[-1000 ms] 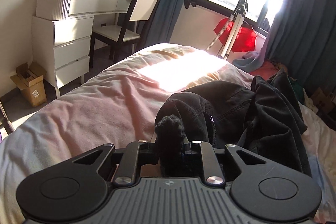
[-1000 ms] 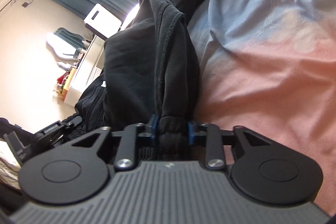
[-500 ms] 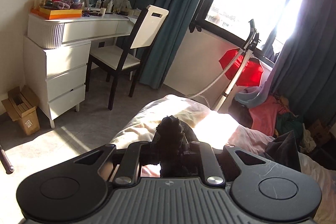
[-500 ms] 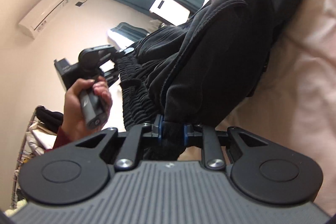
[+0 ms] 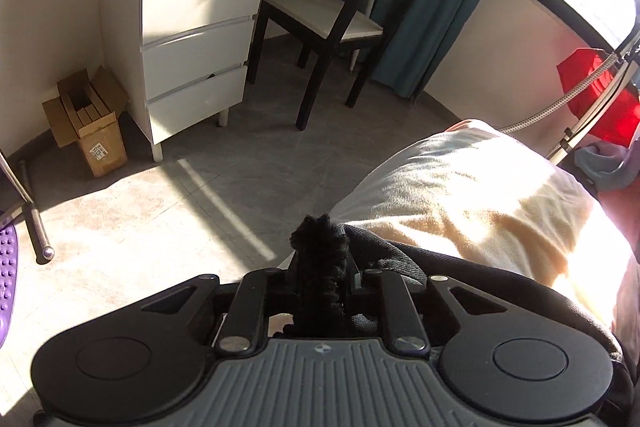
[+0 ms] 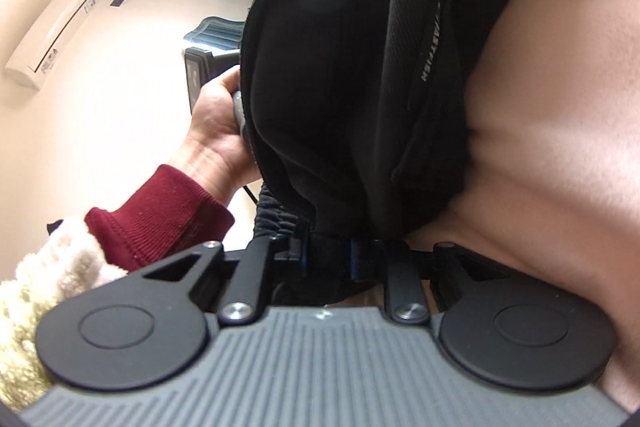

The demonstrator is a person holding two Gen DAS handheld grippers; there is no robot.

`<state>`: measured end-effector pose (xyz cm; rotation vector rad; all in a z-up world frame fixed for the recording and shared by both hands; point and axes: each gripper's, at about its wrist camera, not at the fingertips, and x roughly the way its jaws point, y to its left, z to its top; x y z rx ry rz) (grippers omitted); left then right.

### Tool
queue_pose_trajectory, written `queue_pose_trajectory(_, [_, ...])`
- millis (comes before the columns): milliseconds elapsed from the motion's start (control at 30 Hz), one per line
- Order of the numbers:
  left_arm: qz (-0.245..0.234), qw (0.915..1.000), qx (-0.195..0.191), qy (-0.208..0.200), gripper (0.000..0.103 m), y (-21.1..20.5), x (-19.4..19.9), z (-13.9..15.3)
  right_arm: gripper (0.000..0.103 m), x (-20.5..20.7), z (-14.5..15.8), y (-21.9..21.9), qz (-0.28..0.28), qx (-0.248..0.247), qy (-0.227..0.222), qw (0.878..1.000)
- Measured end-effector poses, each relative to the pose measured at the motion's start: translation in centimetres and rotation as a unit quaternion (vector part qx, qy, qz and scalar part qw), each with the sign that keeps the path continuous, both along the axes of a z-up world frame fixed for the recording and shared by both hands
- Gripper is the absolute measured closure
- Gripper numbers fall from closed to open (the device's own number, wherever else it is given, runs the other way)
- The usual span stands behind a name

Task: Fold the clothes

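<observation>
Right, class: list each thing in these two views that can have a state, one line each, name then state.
left gripper: shut on black garment
right gripper: shut on black garment
black garment: bunched, unfolded, held at both ends
dresser drawers: closed
cardboard box: flaps open
chair: upright, unoccupied

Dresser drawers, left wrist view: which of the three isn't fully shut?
The bottom drawer: a dark gap shows at its top right edge. The middle drawer and top drawer sit flush.

The left hand-held gripper clamps a bunched black garment over the bed's edge, facing a white desk and chair.
</observation>
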<state>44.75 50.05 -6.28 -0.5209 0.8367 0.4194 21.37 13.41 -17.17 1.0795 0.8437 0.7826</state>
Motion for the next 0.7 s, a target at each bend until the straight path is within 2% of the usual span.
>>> queue_pose_trajectory(100, [-0.013,0.9996,0.024,-0.011,0.08,-0.9,-1.6,1.3,0.078,-0.2,1.5,0.0,0.008,-0.029,-0.014,0.999])
queue_pose_trajectory(133, [-0.017,0.9989,0.04,-0.018,0.075,-1.6,-2.6,2.1,0.078,-0.3,2.1,-0.1,0.011,-0.041,-0.021,0.999])
queue_pose_trajectory(200, [-0.024,0.9969,0.068,-0.03,0.058,-2.6,-4.2,3.9,0.075,-0.7,3.5,-0.4,0.024,-0.067,-0.041,0.997])
queue_pose_trajectory(233, [-0.024,0.9956,0.084,-0.035,0.04,-3.0,-5.0,4.9,0.073,-0.9,4.3,-0.7,0.033,-0.08,-0.052,0.995])
queue_pose_trajectory(267, [-0.019,0.9939,0.101,-0.039,0.024,-3.3,-5.9,6.1,0.067,-1.3,5.1,-1.0,0.04,-0.091,-0.064,0.993])
queue_pose_trajectory(300, [-0.014,0.9923,0.115,-0.043,0.018,-3.6,-6.7,7.3,0.052,-1.6,5.8,-1.4,0.043,-0.1,-0.075,0.991])
queue_pose_trajectory(367, [-0.012,0.9911,0.121,-0.055,0.015,-4.1,-8.5,9.6,0.033,-2.9,7.6,-2.5,0.032,-0.126,-0.104,0.986])
queue_pose_trajectory(467, [-0.024,0.9888,0.126,-0.076,0.014,-6.0,-11.8,13.1,0.033,-4.7,10.4,-4.5,0.028,-0.157,-0.142,0.977])
queue_pose_trajectory(533, [-0.049,0.9841,0.135,-0.104,0.013,-8.4,-14.4,15.3,0.033,-6.2,12.4,-6.3,0.017,-0.182,-0.166,0.969])
queue_pose_trajectory(700, [-0.129,0.9636,0.167,-0.164,0.011,-17.8,-21.3,18.7,0.033,-9.6,16.4,-13.3,-0.022,-0.246,-0.22,0.944])
